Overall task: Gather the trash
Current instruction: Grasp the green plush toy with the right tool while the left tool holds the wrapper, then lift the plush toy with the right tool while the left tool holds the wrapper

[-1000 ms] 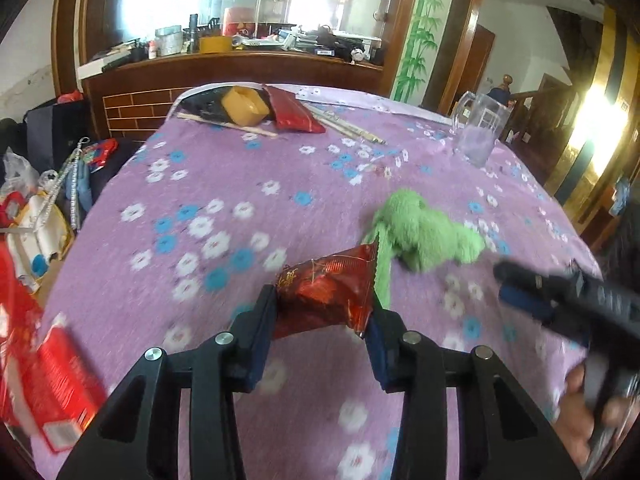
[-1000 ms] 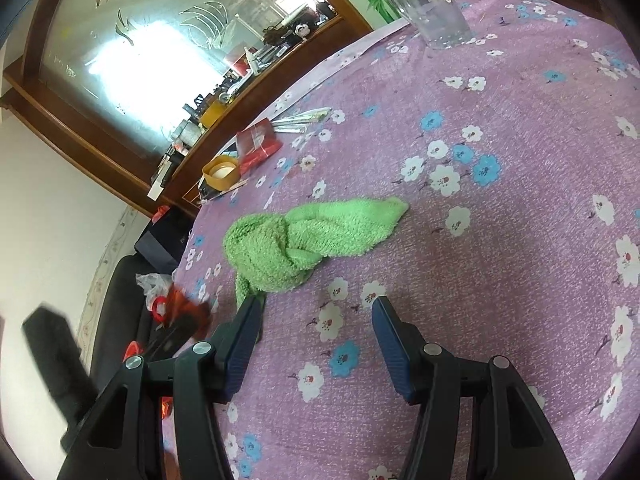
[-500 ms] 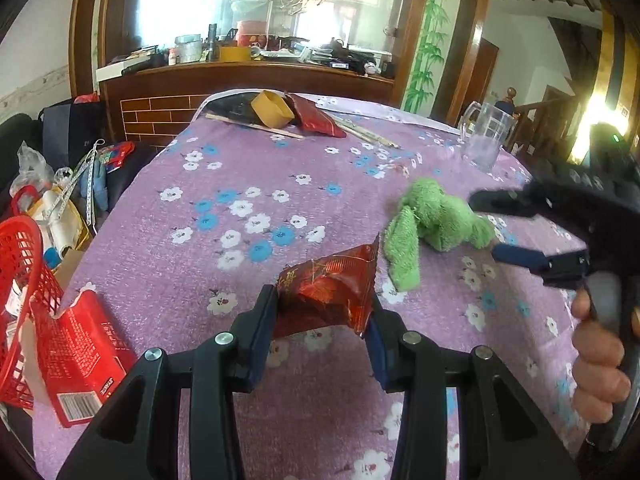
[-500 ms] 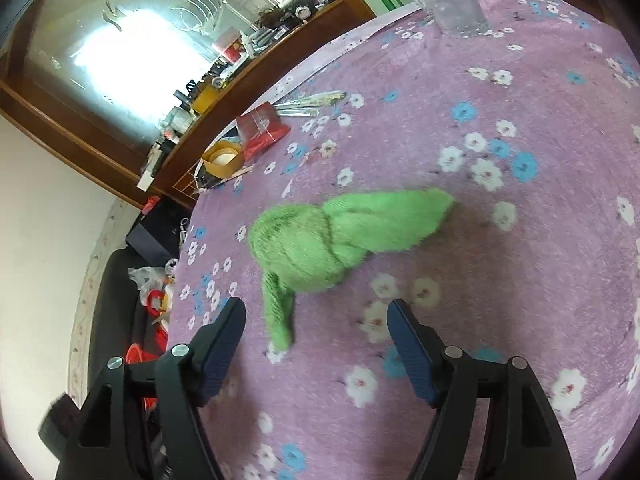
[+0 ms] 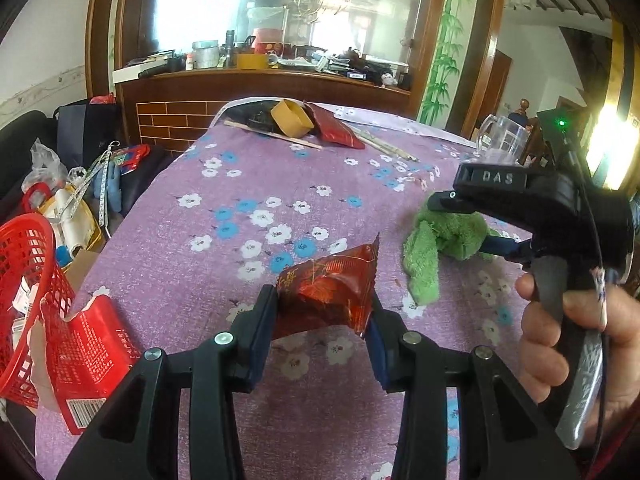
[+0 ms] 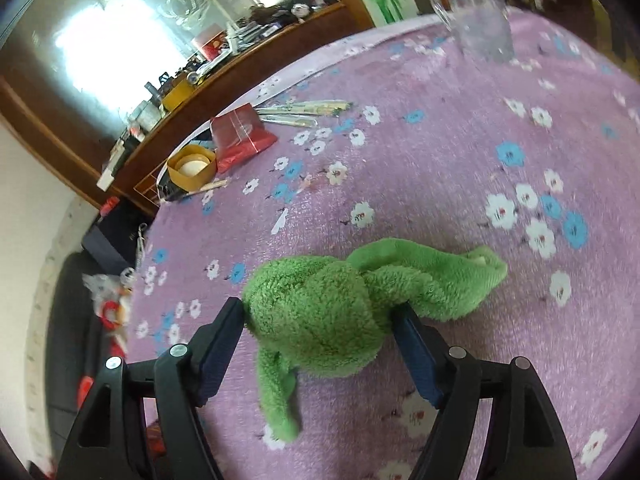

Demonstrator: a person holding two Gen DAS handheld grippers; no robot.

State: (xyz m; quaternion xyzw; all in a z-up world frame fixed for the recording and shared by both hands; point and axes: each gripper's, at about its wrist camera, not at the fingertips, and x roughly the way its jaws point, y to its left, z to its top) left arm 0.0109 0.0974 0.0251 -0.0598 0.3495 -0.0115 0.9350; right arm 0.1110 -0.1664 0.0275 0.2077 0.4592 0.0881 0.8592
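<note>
Left gripper [image 5: 322, 314]: black two-finger tool with blue pads, closed on a crinkled dark-red foil snack wrapper [image 5: 328, 286], held clear above the purple floral tablecloth [image 5: 240, 216].

Right gripper [image 6: 320, 336]: same make, jaws spread wide, one finger at each side of a knotted green terry-cloth rag [image 6: 328, 312]; left finger touching or nearly touching the pile, full grip not confirmed. Rag lying on the cloth, one tail trailing toward the camera. Same gripper [image 5: 472, 220] seen side-on from the left wrist view, held in a bare hand [image 5: 568, 344] (green indicator light on its housing).

Red plastic mesh basket [image 5: 28, 280]: at the table's left edge, partly out of frame, paper scraps inside.

Torn red cardboard carton with barcode [image 5: 84, 360]: flat on the cloth, just beside the basket.

Clear glass mug with handle [image 6: 476, 12]: upright at the far right of the table, well apart from the rag.

Far-end group: tan round cardboard tub [image 6: 192, 168], flat red foil packet [image 6: 238, 136] touching it, wrapped chopsticks [image 6: 304, 114] next to the packet.

Wooden sideboard [image 5: 264, 88]: behind the table, top crowded with small items too small to identify.
</note>
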